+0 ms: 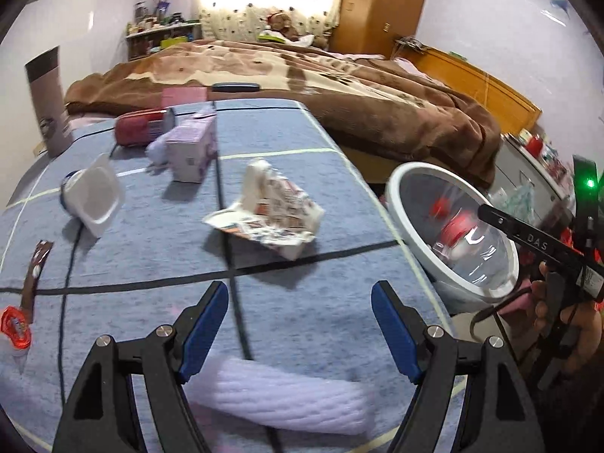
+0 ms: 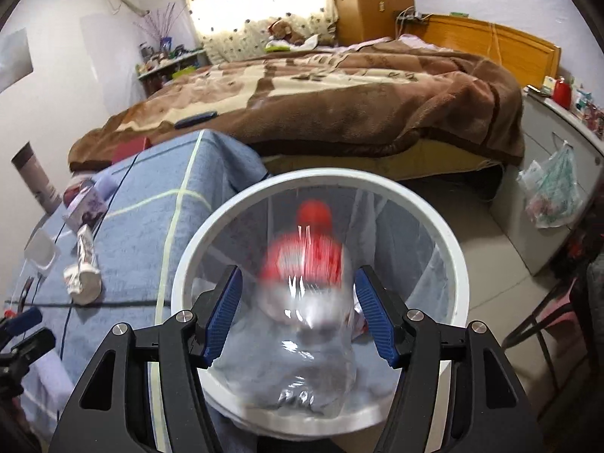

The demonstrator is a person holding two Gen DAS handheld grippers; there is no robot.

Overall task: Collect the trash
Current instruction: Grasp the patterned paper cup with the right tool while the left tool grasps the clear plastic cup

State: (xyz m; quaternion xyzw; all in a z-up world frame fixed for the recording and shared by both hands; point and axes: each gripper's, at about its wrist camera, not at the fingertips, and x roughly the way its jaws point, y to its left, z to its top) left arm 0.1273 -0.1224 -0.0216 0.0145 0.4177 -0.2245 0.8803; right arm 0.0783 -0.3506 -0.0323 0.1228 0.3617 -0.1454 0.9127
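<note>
My right gripper (image 2: 298, 298) is open over the white bin (image 2: 449, 241). A clear plastic bottle with a red cap and label (image 2: 302, 283) is blurred between its fingers, over the bin's mouth; the pads stand apart from it. The bin (image 1: 400, 188) and bottle (image 1: 464, 238) also show in the left wrist view. My left gripper (image 1: 300, 313) is open and empty above the blue table cloth (image 1: 339, 302). Ahead of it lie a crumpled white wrapper (image 1: 271, 207), a white cup on its side (image 1: 94, 196), a purple carton (image 1: 192, 143) and a red can (image 1: 139, 126).
A white roll (image 1: 283, 396) lies under my left gripper. A brown wrapper (image 1: 37, 264) and a red-white piece (image 1: 15, 328) lie at the table's left. A tall tube (image 1: 49, 102) stands at the far left. A bed with a brown blanket (image 2: 321, 94) is behind.
</note>
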